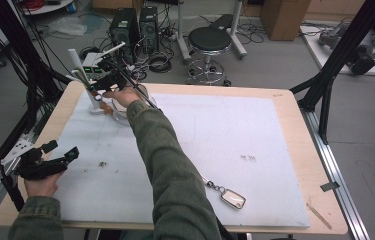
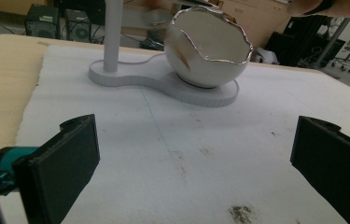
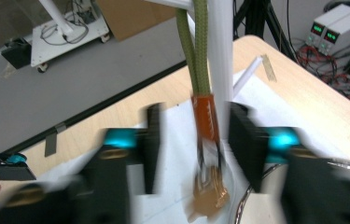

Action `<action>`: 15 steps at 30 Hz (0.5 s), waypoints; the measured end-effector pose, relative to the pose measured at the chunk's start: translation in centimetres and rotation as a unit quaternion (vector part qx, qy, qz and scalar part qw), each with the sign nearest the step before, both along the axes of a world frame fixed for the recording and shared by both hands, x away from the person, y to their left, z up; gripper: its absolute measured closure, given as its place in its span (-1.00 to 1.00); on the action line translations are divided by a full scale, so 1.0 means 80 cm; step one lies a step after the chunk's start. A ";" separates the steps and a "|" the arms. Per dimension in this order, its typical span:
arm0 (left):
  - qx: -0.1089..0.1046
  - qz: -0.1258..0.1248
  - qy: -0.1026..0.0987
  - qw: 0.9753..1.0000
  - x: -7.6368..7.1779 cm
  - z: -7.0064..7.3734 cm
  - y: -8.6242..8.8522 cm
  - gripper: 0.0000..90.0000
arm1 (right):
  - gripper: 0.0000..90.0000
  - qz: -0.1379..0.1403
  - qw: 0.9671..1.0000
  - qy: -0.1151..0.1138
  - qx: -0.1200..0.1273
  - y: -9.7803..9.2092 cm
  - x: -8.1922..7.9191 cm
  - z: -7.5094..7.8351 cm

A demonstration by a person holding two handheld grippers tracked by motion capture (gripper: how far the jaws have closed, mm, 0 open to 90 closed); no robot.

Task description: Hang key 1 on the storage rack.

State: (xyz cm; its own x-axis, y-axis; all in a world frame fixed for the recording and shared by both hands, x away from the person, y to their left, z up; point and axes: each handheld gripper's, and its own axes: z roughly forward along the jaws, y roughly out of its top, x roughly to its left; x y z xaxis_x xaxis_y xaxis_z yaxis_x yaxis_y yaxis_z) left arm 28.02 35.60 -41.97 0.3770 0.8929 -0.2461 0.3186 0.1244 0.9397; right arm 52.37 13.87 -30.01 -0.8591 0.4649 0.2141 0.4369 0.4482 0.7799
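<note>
White foam sheet (image 1: 255, 125) covers most of the pale wooden table (image 1: 295, 102), soiled with small brown specks near the front left. At the near edge lies a rectangular glass-faced keychain pendant on a metal chain (image 1: 232, 197). The left gripper (image 1: 60, 156) rests at the front left corner, jaws wide apart and empty. Farther back, the right gripper (image 3: 191, 140) stands open around an olive braided cord with an orange sleeve (image 3: 205, 112) hanging beside a white post (image 3: 220, 70); contact is unclear through blur. A white eggshell-shaped bowl (image 2: 207, 49) sits on the stand's base. Beyond: grey floor, black stool (image 1: 209, 40), computer towers (image 1: 135, 27).
</note>
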 end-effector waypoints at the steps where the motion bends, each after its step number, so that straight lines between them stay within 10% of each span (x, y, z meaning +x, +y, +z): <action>1: 0.001 0.000 0.001 1.000 0.000 0.000 -0.001 -0.96 | -0.13 0.003 1.000 0.001 0.000 -0.002 -0.001 -0.001; 8: 0.008 -0.006 0.005 1.000 0.003 -0.002 -0.007 -0.96 | -0.77 -0.011 1.000 0.006 -0.003 -0.020 -0.009 -0.006; 15: 0.010 -0.004 0.009 1.000 0.004 -0.002 -0.007 -0.96 | -0.99 -0.014 1.000 0.004 -0.004 -0.046 -0.017 -0.006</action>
